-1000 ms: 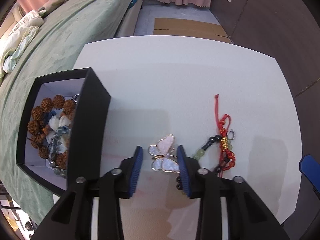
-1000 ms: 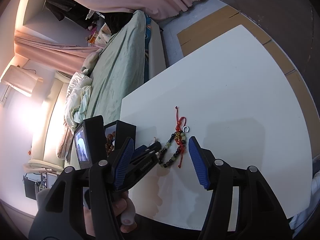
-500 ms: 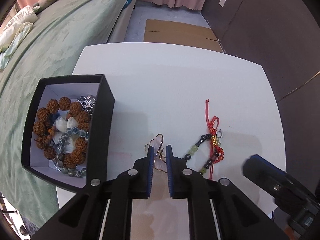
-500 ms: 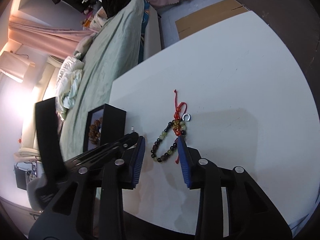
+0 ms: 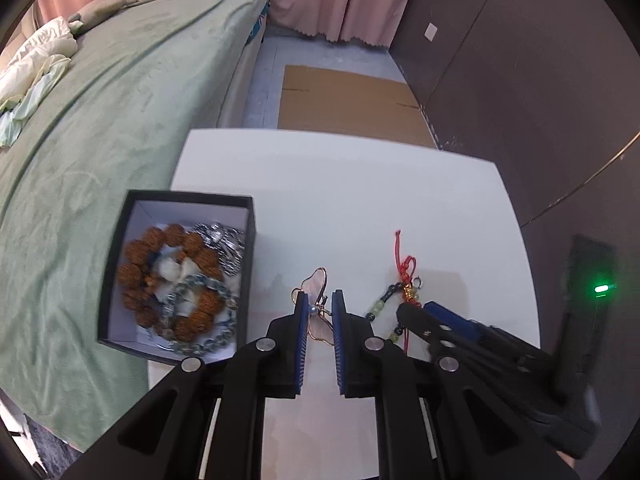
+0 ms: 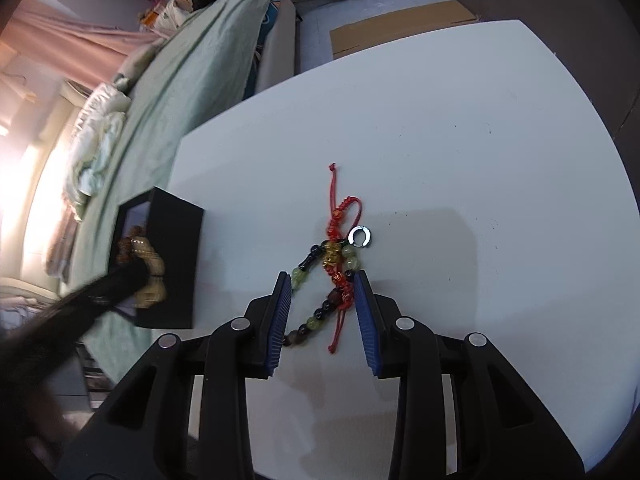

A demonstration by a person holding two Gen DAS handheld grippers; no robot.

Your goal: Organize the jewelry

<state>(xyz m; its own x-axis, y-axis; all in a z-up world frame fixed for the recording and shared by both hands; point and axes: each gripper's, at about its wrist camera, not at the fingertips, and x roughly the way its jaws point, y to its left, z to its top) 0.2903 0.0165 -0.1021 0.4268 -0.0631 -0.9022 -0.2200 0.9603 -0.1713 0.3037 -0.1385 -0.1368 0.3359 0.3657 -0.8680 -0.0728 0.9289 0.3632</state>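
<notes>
My left gripper (image 5: 320, 306) is shut on a pink butterfly brooch (image 5: 316, 286) with a gold rim and holds it above the white table (image 5: 340, 196). A black box (image 5: 176, 280) with brown bead bracelets and silver pieces inside sits to its left. A red cord bracelet (image 6: 340, 240) and a green-and-black bead bracelet (image 6: 316, 304) lie tangled on the table. My right gripper (image 6: 322, 282) is open, its blue pads on either side of these bracelets. The right gripper also shows in the left wrist view (image 5: 440, 316).
A bed with a green cover (image 5: 100, 92) runs along the table's left side. Cardboard (image 5: 344, 100) lies on the floor beyond the table's far edge. A dark wall (image 5: 520, 60) stands to the right. A small silver ring (image 6: 361, 237) lies by the red cord.
My left gripper closed on the butterfly brooch and lifted it off the table. My right gripper moved forward over the bracelets and narrowed around them.
</notes>
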